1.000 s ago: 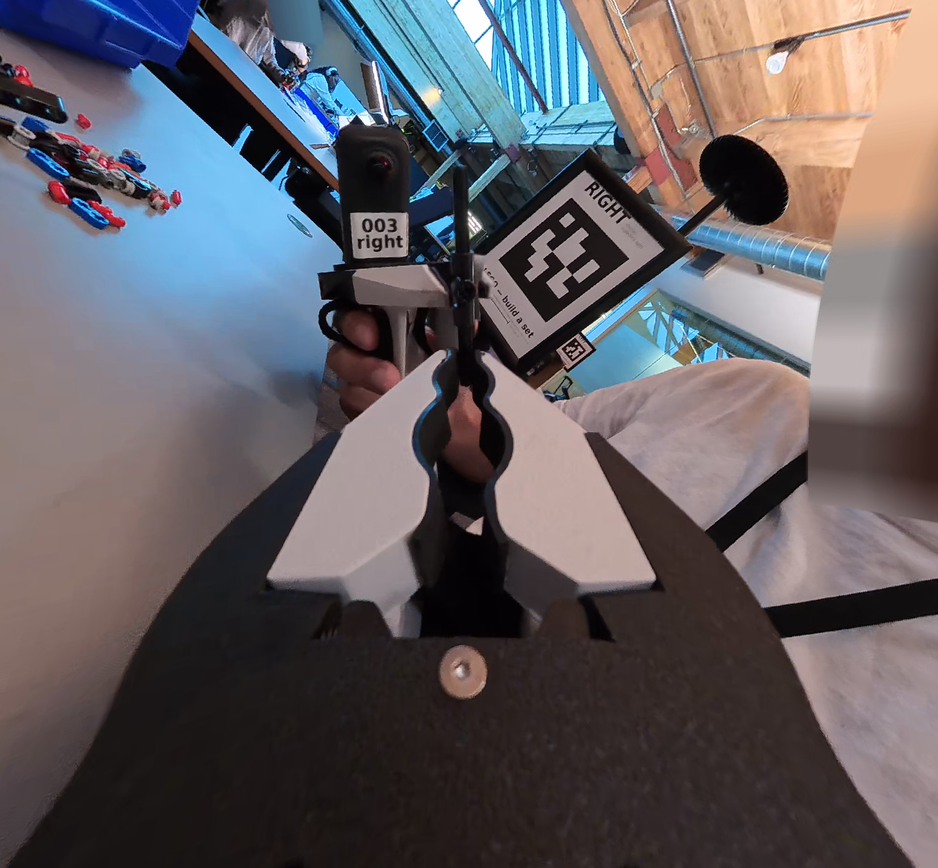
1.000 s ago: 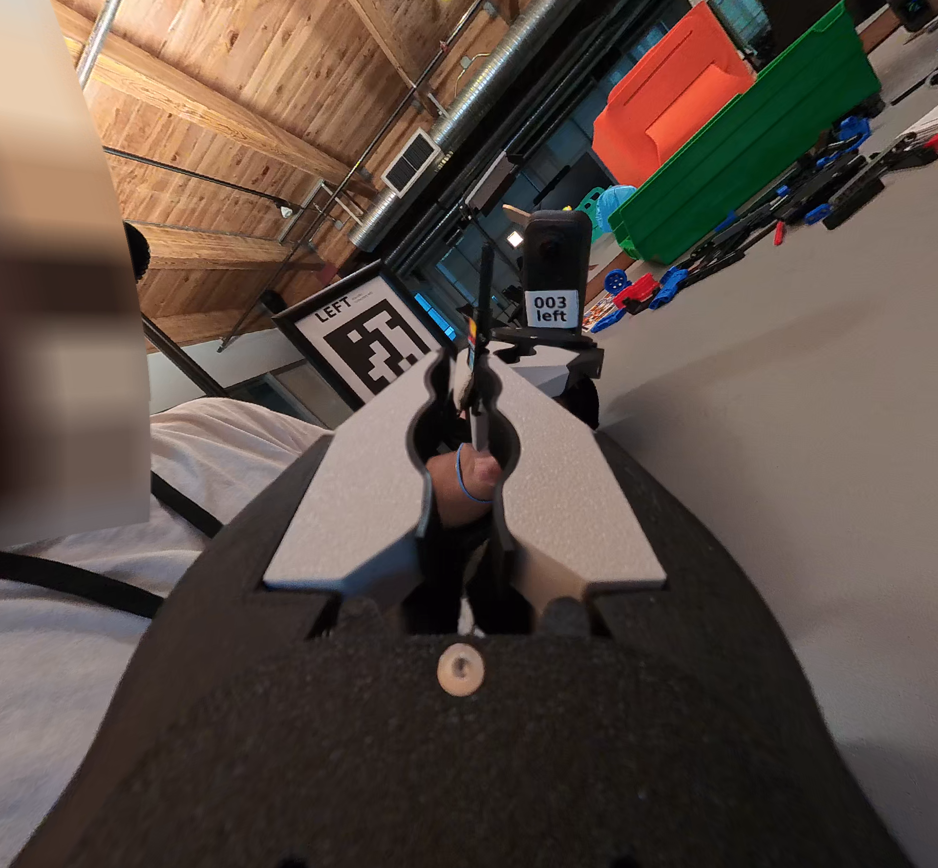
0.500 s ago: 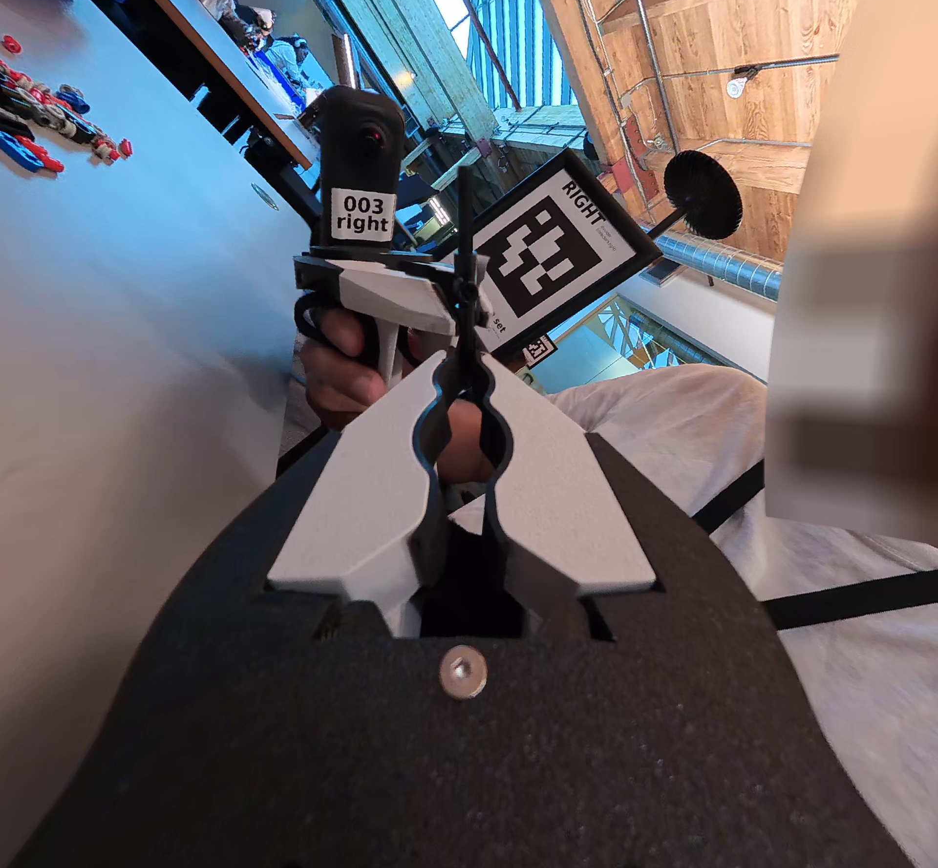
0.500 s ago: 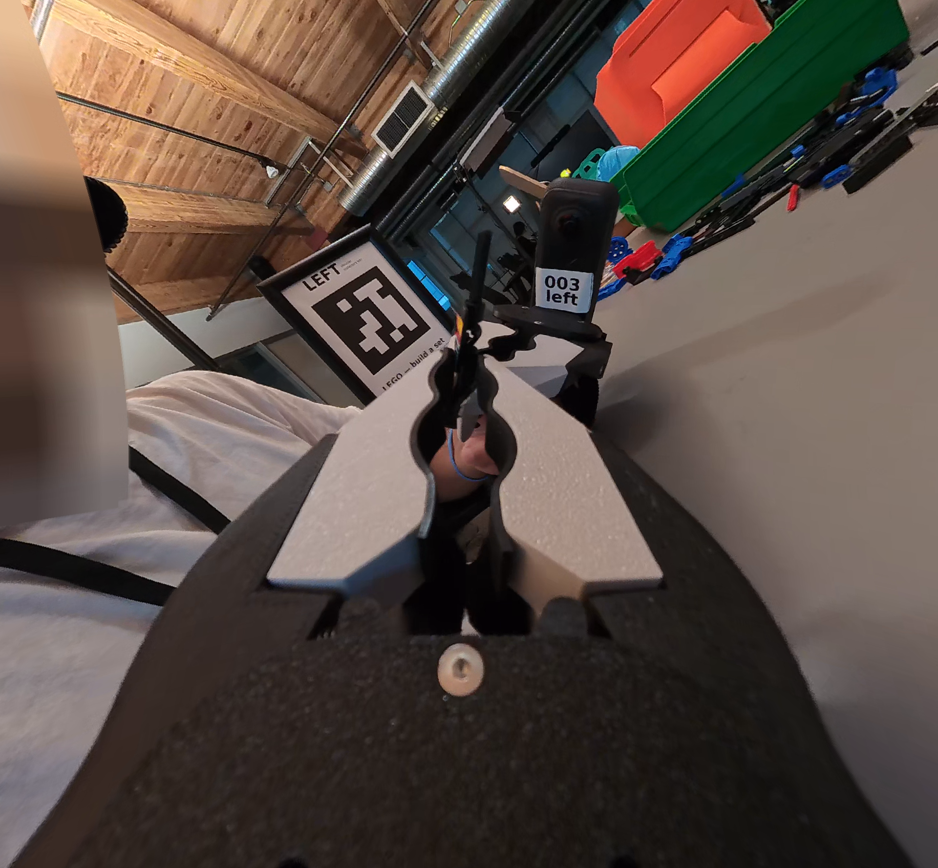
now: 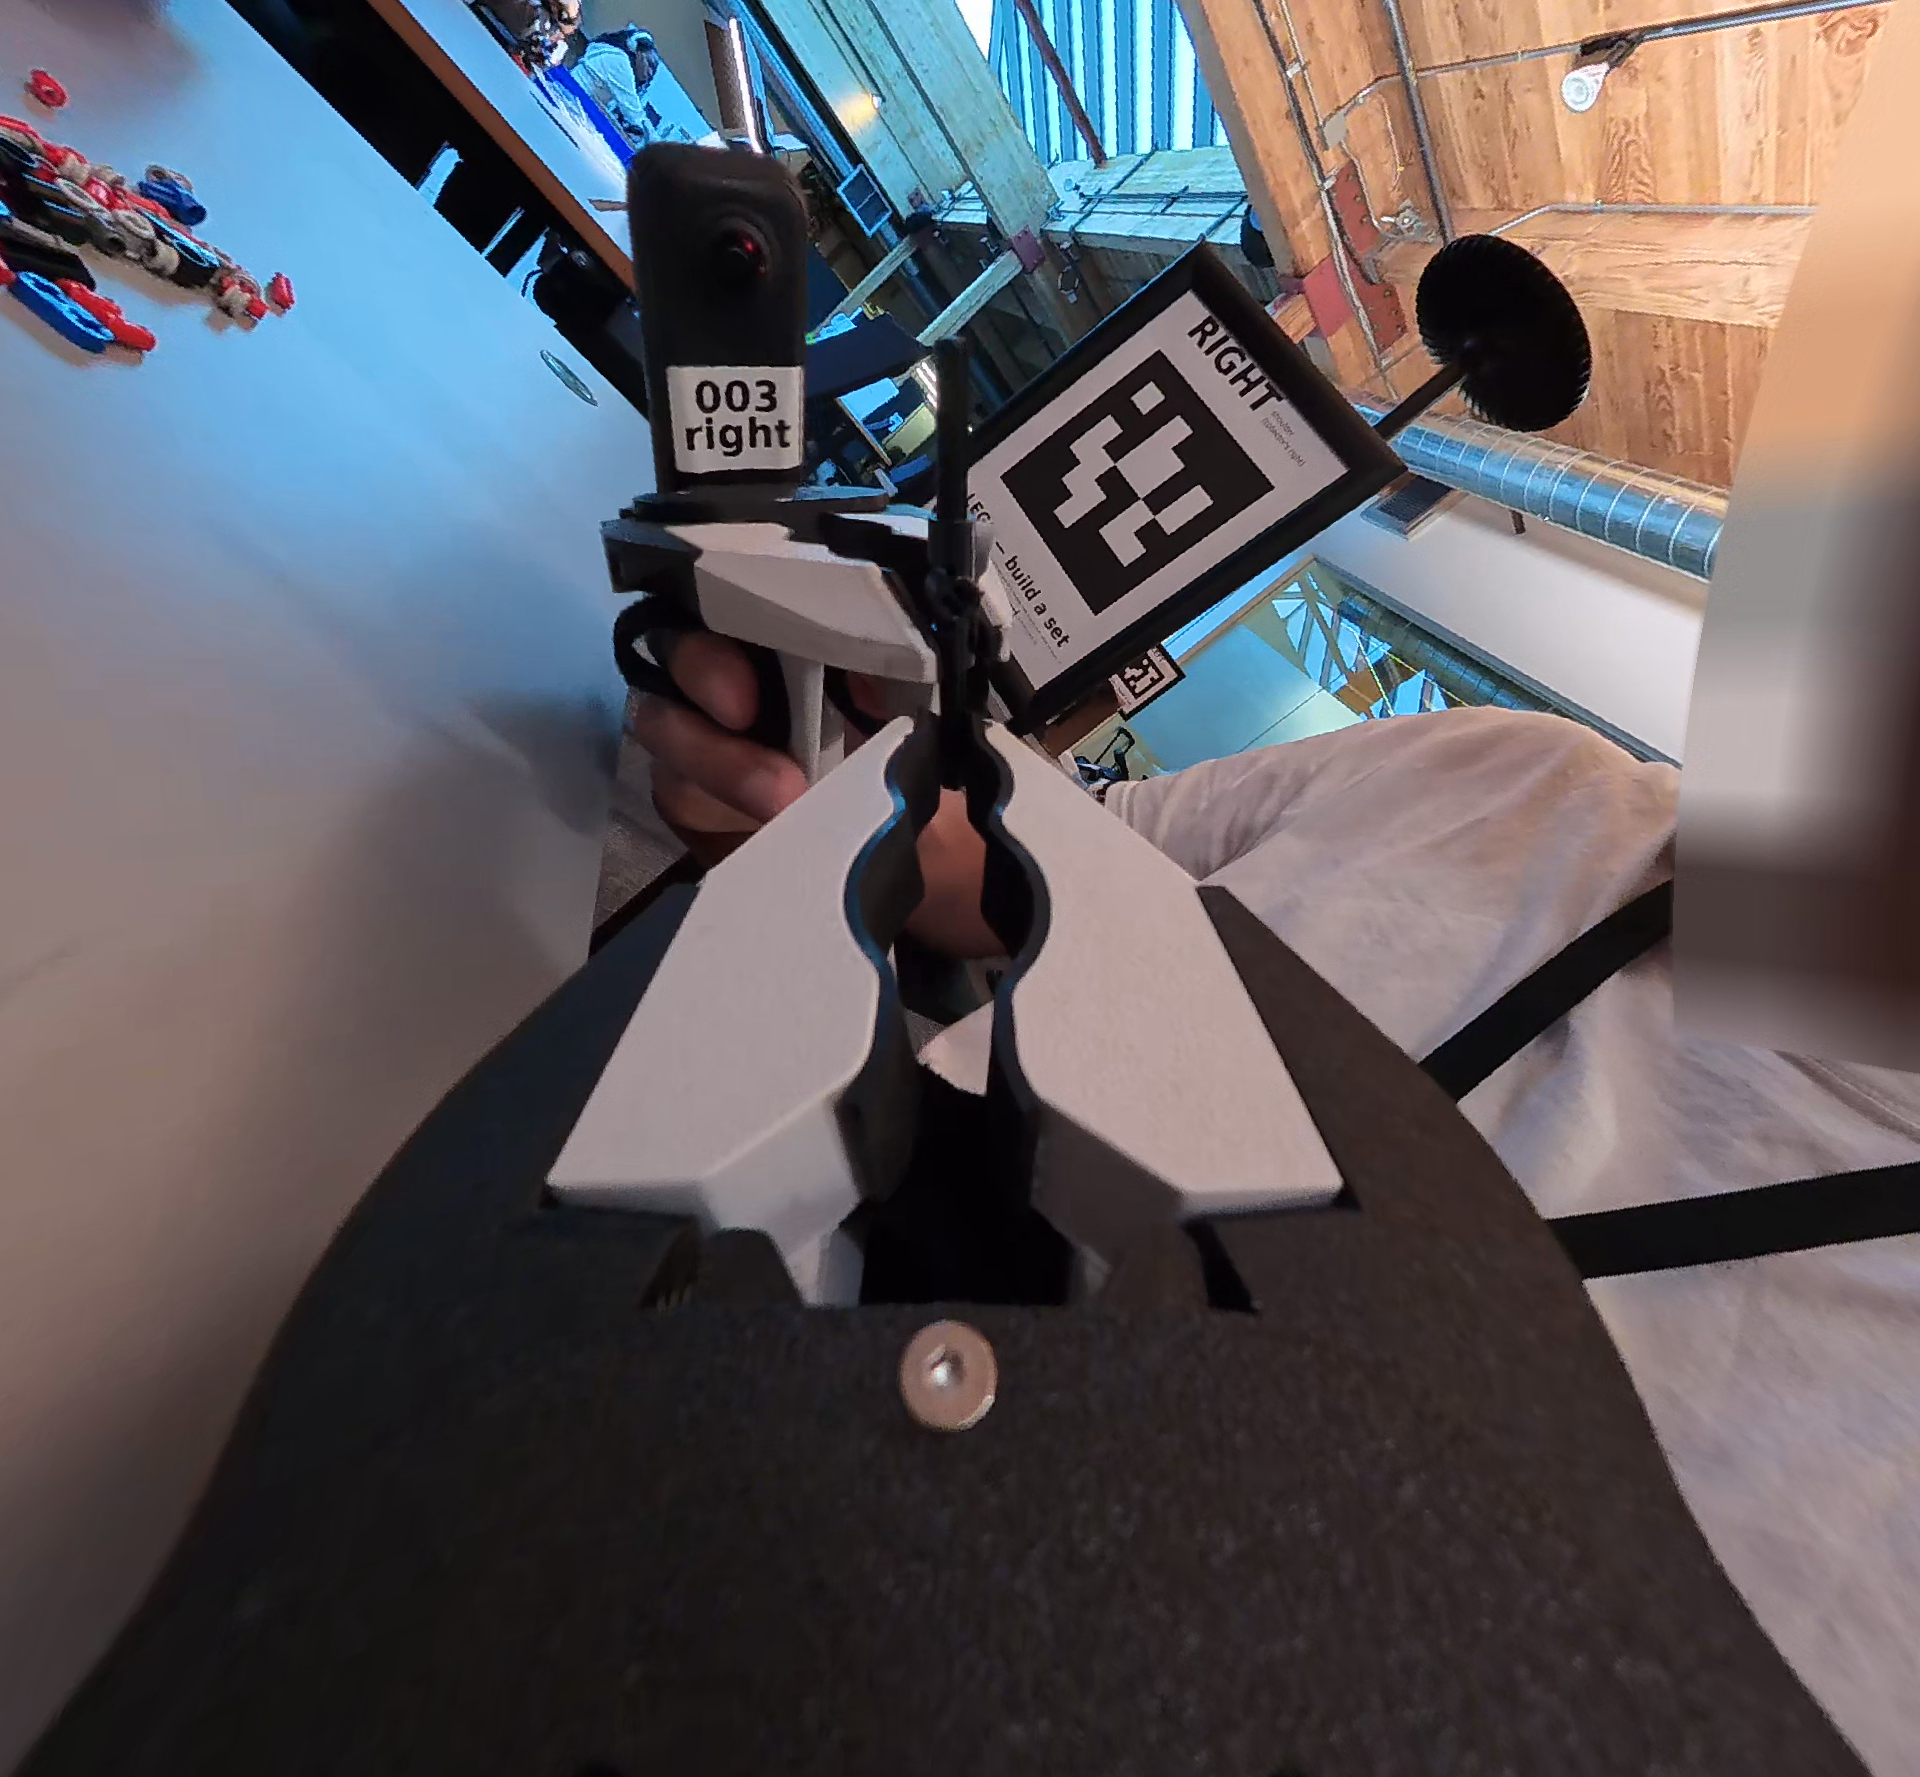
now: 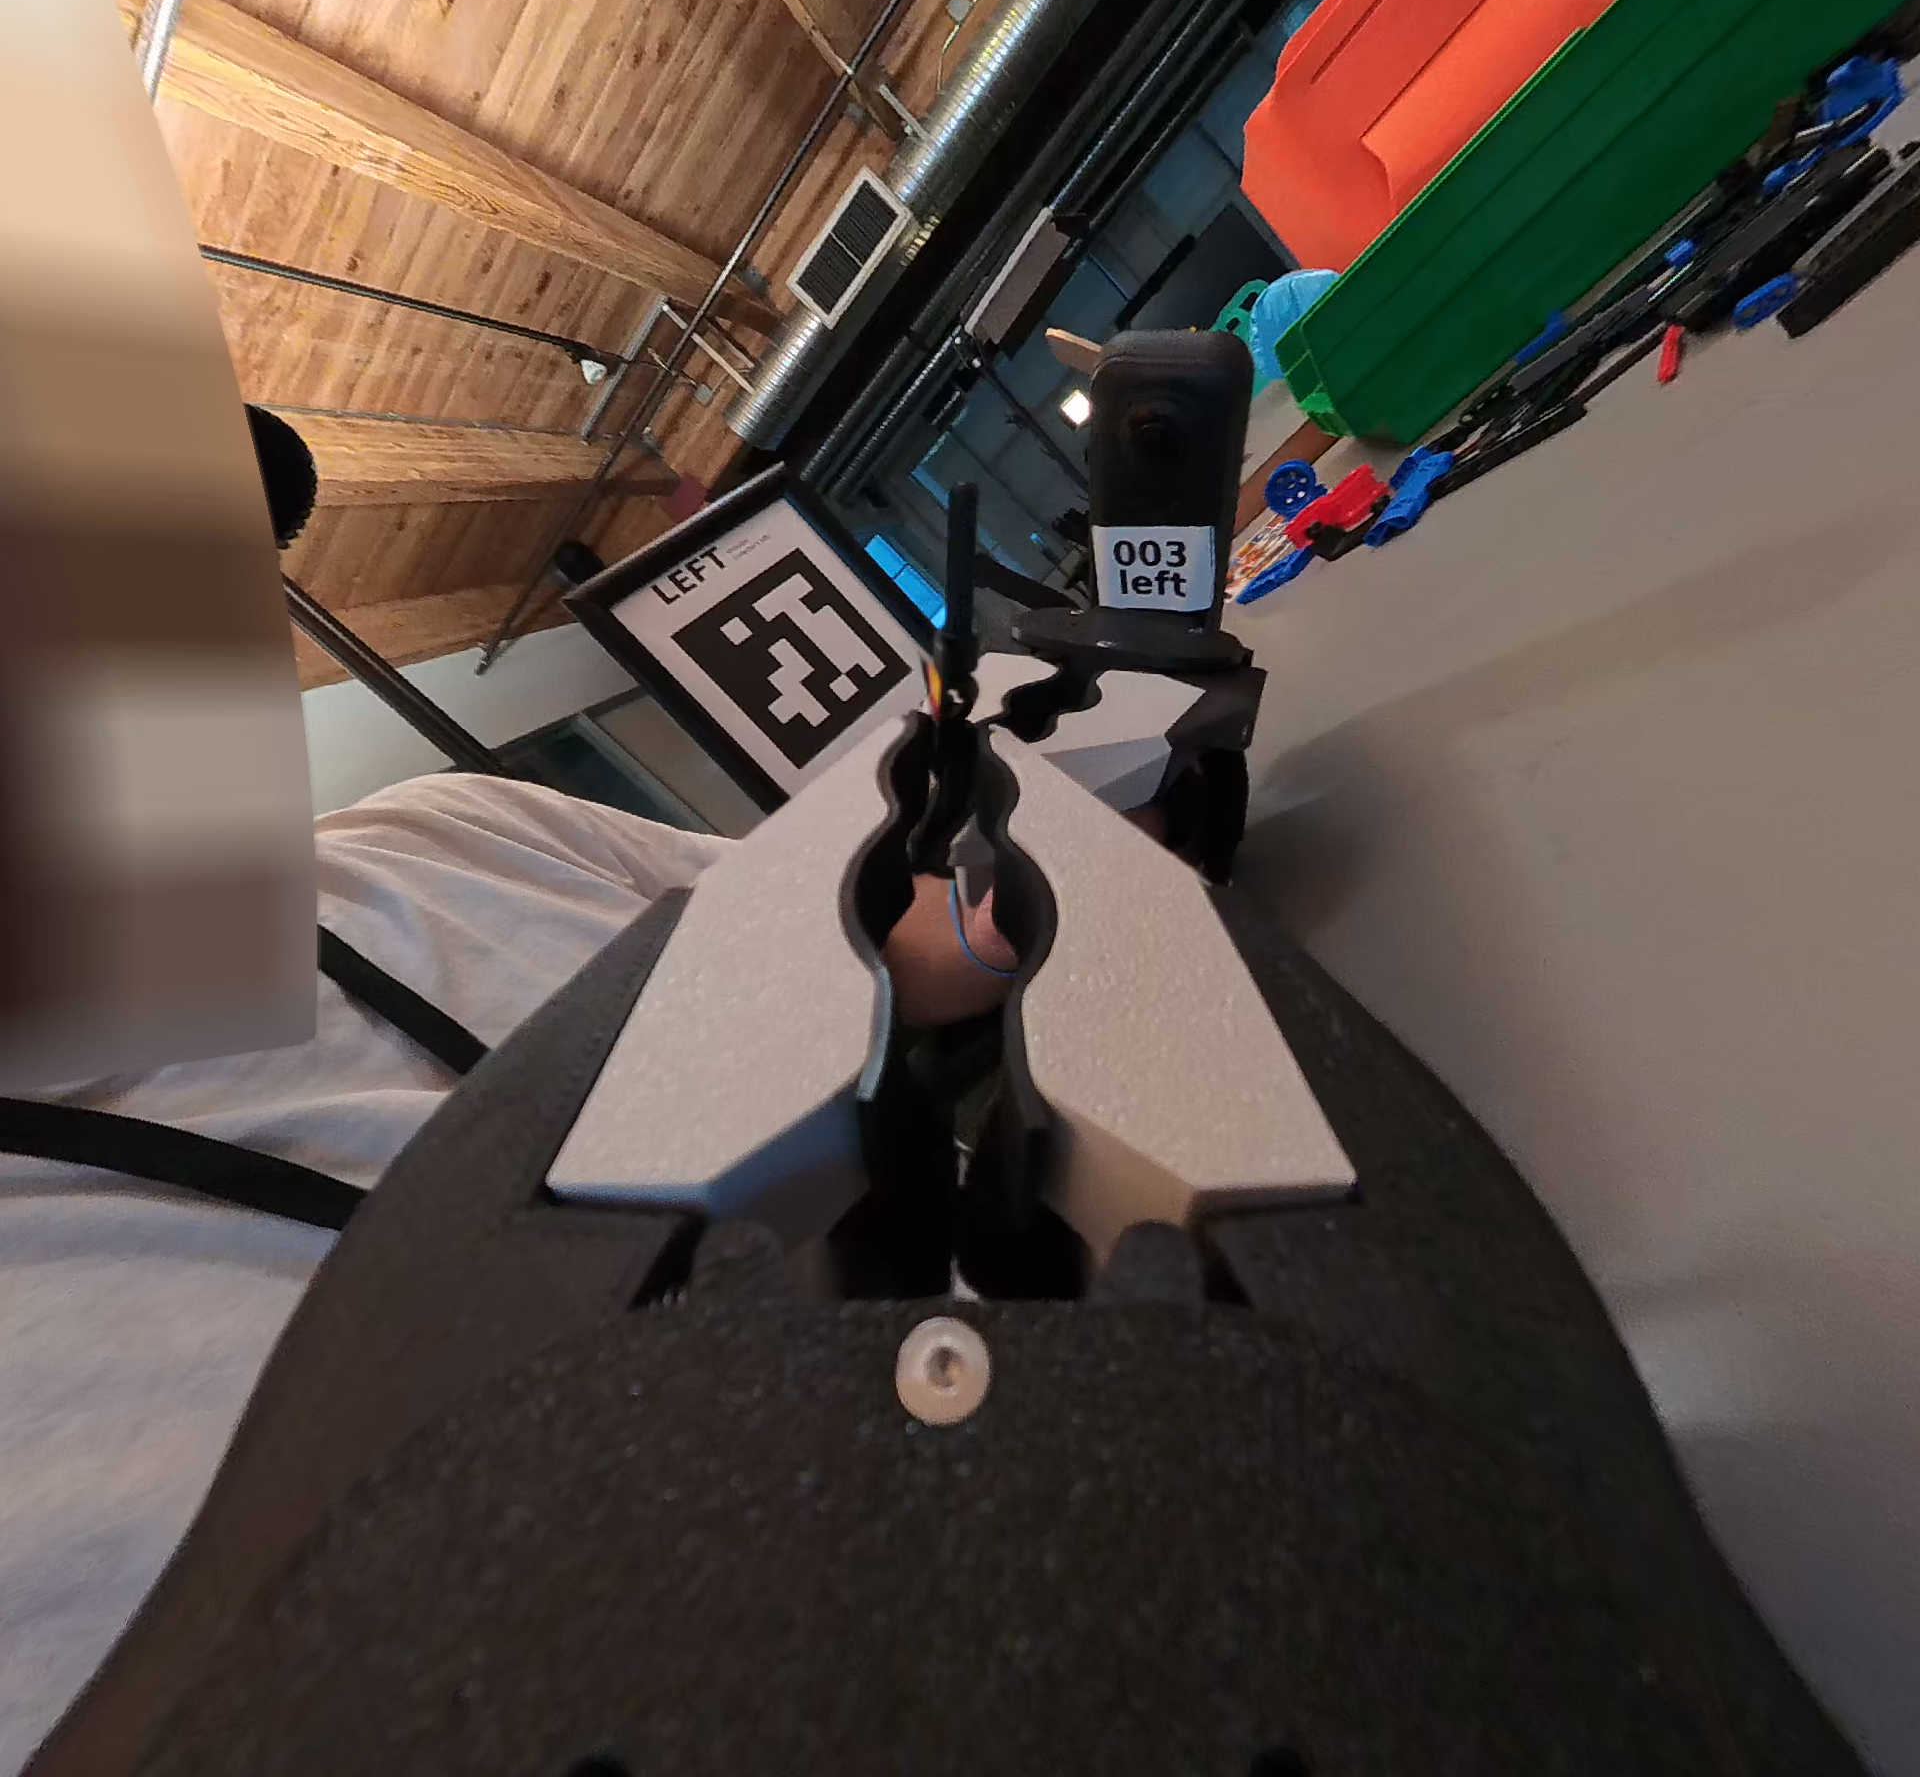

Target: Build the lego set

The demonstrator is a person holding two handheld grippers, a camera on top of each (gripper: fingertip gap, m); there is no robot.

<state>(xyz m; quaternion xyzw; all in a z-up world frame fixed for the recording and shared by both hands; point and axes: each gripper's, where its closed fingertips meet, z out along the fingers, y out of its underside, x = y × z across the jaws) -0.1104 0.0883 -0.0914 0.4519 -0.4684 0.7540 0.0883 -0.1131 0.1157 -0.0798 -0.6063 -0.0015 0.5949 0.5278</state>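
Overhead runs a timber plank ceiling (image 6: 540,44) with heavy beams and a ribbed silver duct (image 6: 966,75) beside a white vent (image 6: 847,247). Daylight falls through tall slanted windows (image 5: 1049,34). A bare bulb (image 5: 1584,80) hangs from a pipe. The grey desk (image 6: 1610,844) stretches away; another long table (image 5: 488,117) stands behind it.

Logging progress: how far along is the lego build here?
Done: no finished model shows. In hand: left gripper and right gripper meet tip to tip, both shut on a thin black axle. Left: seemingly most of it; loose pieces lie scattered on the table, more beside the green bin.
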